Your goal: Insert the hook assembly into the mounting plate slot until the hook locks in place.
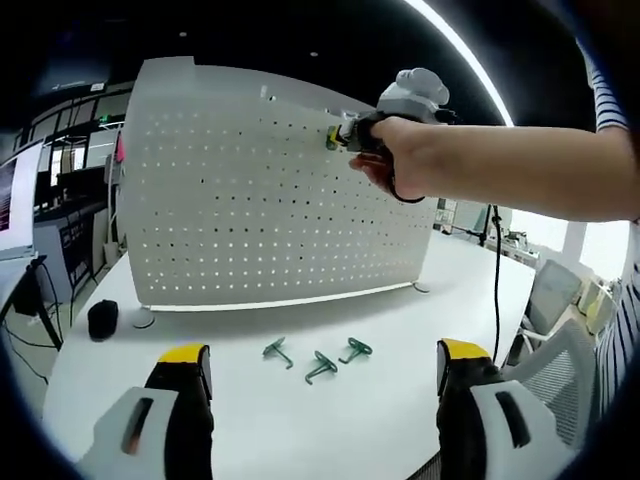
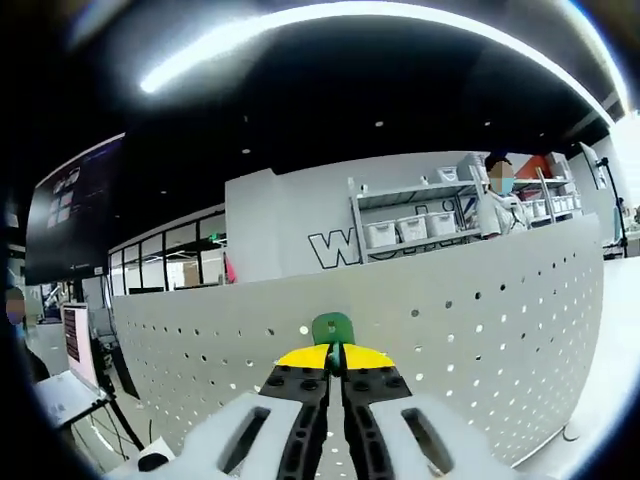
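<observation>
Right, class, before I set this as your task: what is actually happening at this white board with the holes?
A person works with a gripper in each hand. The right gripper is shut on a green hook and holds it up against the upper part of the white pegboard, which stands upright on the white table. Whether the hook has locked in cannot be told. The left gripper hangs open over the table. Three spare green hooks lie on the table in front of the board.

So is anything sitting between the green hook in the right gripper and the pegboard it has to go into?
Nothing visible. The right gripper holds the green hook right at the white pegboard, near its upper edge, with only bare perforated panel behind it. The three spare hooks lie on the table, well below.
</observation>
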Tool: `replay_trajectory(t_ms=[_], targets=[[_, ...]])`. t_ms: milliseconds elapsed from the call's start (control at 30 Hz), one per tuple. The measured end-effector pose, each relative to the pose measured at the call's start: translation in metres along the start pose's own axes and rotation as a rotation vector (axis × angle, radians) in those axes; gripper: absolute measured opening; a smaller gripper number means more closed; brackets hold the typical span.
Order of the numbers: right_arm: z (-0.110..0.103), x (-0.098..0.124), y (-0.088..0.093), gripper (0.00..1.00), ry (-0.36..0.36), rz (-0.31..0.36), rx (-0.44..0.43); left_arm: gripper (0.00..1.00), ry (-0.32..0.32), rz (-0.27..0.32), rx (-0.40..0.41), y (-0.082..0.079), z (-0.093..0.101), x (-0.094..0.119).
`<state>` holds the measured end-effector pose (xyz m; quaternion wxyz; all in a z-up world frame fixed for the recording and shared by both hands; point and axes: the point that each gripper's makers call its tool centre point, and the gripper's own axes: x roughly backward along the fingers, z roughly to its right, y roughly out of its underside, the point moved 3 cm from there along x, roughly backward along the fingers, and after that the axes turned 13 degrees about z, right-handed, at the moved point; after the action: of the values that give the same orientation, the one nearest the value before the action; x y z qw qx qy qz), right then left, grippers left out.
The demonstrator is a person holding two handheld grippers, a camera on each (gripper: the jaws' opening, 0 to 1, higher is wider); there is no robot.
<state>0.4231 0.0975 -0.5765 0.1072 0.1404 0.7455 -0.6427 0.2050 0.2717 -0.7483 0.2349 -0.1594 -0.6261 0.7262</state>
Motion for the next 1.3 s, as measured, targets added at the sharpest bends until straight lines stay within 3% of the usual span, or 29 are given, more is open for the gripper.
replay_trajectory(t_ms=[800,1300], targets=[[0.004,-0.008,0.009,0.00,0.057,-0.031,0.026,0.92,-0.012,-0.011,0.000,0.002,-0.002,0.001],[0.001,-0.007,0.009,0.05,0.030,-0.087,0.051,0.92,-0.015,-0.022,-0.005,0.003,-0.003,0.002]])
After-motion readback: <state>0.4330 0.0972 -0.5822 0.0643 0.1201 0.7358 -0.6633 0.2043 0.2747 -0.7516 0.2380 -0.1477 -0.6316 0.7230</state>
